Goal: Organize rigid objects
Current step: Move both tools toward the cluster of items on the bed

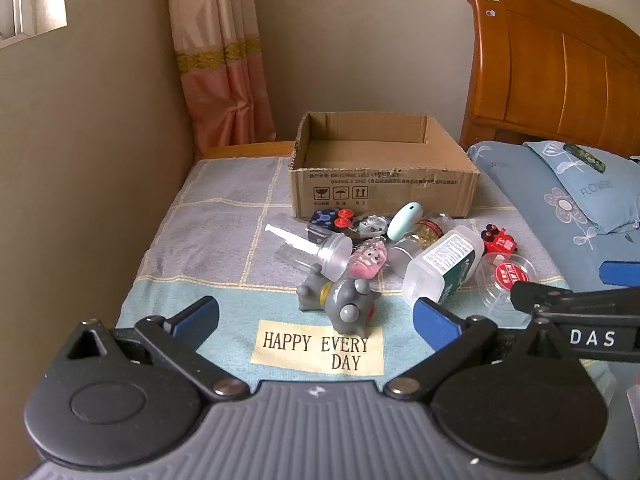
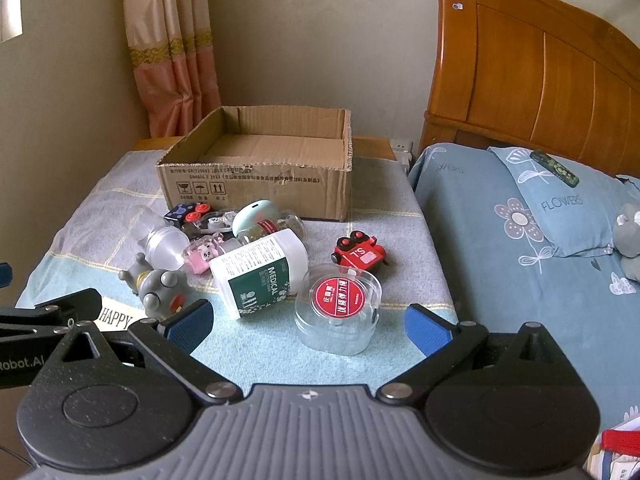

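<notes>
Meanwhile, both released: left gripper (image 1: 316, 316) spread above the grey toy figure (image 1: 340, 300), right gripper (image 2: 308, 324) around the clear round case (image 2: 340, 312), cardboard box (image 2: 256, 184) behind the pile.

The left gripper (image 1: 316, 322) points forward and tilts downward. Its jaws stand wide apart, and the two blue pads (image 1: 434, 320) face each other with nothing pressed between them. The black finger links spread out from the grey ribbed body on both sides.

The right gripper (image 2: 310, 326) has the same pose: it tilts downward, its jaws are spread to the full width, and its blue pads (image 2: 190, 326) hold nothing.

The two grippers are side by side. In the left wrist view, a black arm of the right gripper shows just to the right of the left jaws.
</notes>
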`<action>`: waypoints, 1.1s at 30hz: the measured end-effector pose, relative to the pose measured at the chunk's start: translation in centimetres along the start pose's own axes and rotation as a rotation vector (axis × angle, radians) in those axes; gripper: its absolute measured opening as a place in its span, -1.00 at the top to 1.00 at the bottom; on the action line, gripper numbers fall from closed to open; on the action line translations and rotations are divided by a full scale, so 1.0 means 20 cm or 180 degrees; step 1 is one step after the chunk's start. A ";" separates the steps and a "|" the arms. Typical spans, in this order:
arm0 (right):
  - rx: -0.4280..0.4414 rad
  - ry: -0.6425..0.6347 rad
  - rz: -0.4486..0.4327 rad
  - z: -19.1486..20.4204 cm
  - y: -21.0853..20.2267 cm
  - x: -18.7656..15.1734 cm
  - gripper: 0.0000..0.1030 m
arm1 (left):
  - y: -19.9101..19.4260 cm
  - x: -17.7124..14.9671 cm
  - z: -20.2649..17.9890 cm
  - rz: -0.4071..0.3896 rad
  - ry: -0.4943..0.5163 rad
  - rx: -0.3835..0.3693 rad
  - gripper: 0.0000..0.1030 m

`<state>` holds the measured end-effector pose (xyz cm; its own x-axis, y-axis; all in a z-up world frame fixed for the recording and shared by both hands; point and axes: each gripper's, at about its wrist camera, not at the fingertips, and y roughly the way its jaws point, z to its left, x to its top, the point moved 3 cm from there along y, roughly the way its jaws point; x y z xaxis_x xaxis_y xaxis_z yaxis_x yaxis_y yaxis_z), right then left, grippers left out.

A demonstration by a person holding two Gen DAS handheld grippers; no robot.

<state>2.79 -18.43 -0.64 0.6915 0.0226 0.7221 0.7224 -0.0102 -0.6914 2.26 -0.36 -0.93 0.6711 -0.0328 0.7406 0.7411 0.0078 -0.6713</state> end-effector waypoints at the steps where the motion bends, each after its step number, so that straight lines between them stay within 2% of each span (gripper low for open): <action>1: -0.0001 -0.0001 0.0000 0.00 0.00 0.00 -1.00 | 0.00 0.00 0.00 -0.0001 0.0009 -0.0003 -0.99; 33: -0.0032 -0.0008 0.0024 -0.02 0.04 -0.01 -1.00 | 0.06 -0.03 0.00 0.0041 0.0012 -0.0126 -0.99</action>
<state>3.31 -18.81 -1.28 0.6969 0.0249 0.7167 0.7171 -0.0203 -0.6966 2.69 -0.32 -2.15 0.6806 -0.0367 0.7317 0.7311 -0.0313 -0.6816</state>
